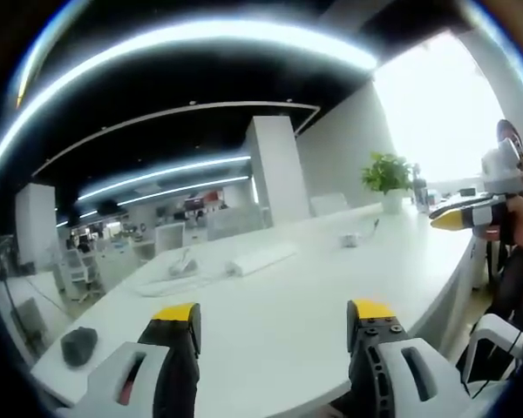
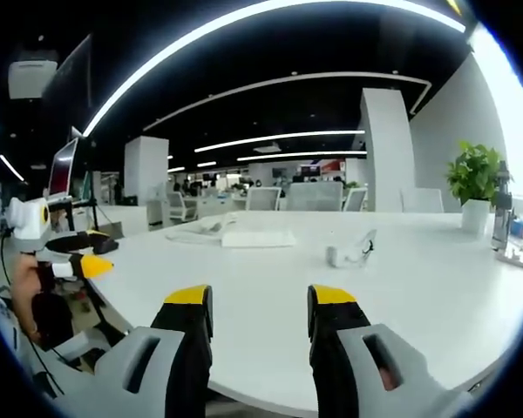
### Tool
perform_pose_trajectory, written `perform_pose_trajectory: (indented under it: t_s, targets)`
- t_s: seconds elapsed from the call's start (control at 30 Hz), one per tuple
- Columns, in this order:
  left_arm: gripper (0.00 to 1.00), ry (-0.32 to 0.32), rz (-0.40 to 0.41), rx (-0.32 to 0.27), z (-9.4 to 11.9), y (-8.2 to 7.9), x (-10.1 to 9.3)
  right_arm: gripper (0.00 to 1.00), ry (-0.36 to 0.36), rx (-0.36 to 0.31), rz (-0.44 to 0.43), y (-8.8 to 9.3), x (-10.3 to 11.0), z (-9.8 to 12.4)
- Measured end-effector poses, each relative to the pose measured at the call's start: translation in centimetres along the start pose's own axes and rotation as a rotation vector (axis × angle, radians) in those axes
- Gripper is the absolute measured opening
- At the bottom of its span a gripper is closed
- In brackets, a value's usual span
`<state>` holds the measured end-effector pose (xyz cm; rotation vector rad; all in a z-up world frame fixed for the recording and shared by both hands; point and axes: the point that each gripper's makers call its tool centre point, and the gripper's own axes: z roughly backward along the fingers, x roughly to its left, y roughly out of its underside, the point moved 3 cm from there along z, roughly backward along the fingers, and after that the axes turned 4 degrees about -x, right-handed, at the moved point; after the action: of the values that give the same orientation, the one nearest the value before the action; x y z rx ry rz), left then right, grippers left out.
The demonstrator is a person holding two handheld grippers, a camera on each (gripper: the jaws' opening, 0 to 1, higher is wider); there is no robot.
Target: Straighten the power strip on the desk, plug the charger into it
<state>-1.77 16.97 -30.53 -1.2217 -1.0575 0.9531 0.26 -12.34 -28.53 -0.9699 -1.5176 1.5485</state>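
Observation:
A long white power strip (image 1: 261, 258) lies slanted on the white desk (image 1: 331, 322), with a white cable bundle (image 1: 179, 266) beside it. Farther right sits the small white charger (image 1: 350, 238) with its cord. My left gripper (image 1: 275, 318) hovers open above the desk's near part, nothing between its jaws. In the right gripper view the power strip (image 2: 257, 237) lies at the desk's far side and the charger (image 2: 347, 252) is right of centre. My right gripper (image 2: 260, 305) is open and empty above the desk's (image 2: 270, 348) edge. The other gripper (image 2: 74, 266) enters from the left there.
A potted plant (image 1: 388, 178) stands at the desk's far end, also visible as the plant (image 2: 473, 183). A dark mouse-like object (image 1: 78, 344) rests at the desk's left corner. A monitor (image 2: 63, 170) on a stand is at the left. Office chairs and desks fill the background.

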Motion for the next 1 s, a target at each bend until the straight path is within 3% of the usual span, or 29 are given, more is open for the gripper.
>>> perform_pose_trajectory:
  t_s: [1.0]
  targets:
    - [0.69, -0.013, 0.029, 0.011, -0.53, 0.8, 0.52, 0.43, 0.005, 0.022, -0.017, 0.8, -0.59, -0.55]
